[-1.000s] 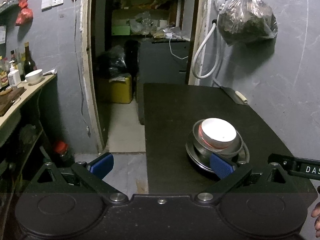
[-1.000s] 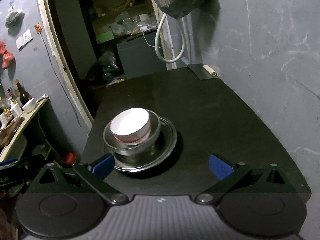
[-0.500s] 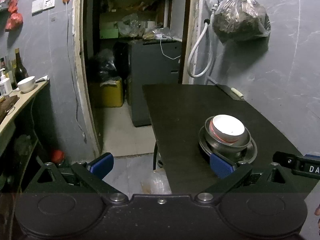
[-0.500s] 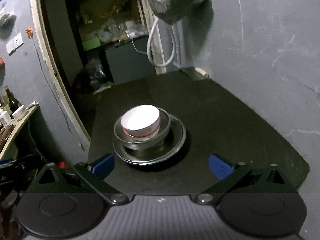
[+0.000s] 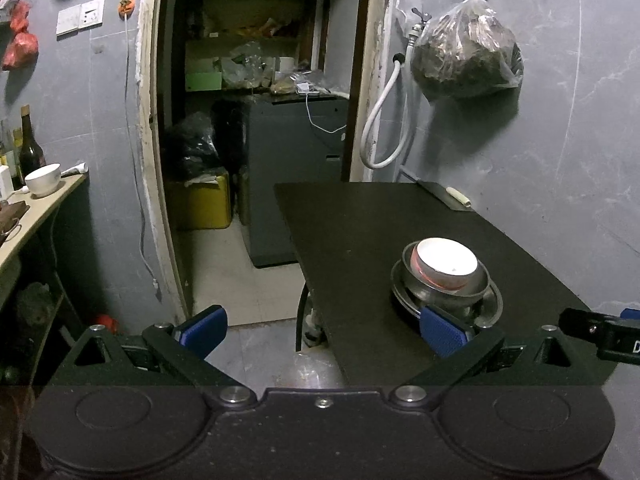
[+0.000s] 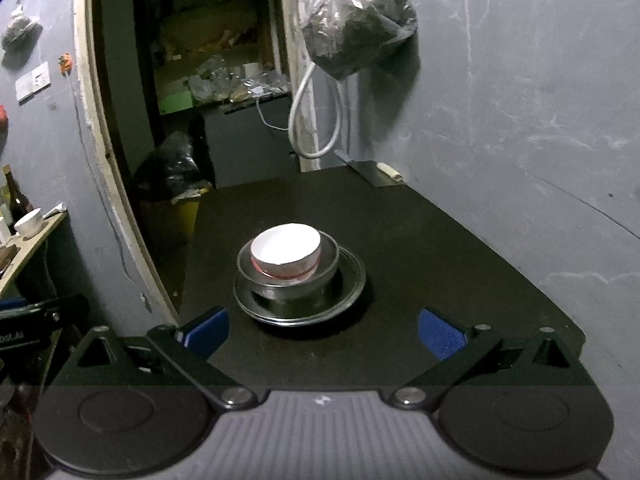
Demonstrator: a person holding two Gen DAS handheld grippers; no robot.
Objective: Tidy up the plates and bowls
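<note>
Bowl stack just ahead of right tongs; both tongs apart, left tongs too.

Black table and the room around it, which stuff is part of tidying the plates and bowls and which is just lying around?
Job:
white bowl
metal bowl
metal plate

Lying about:
hanging bag
white hose
cleaver
shelf bowl
dark bottle

bare black table lies right of and beyond the stacked bowls; the wall and hanging bag close the far right.
</note>
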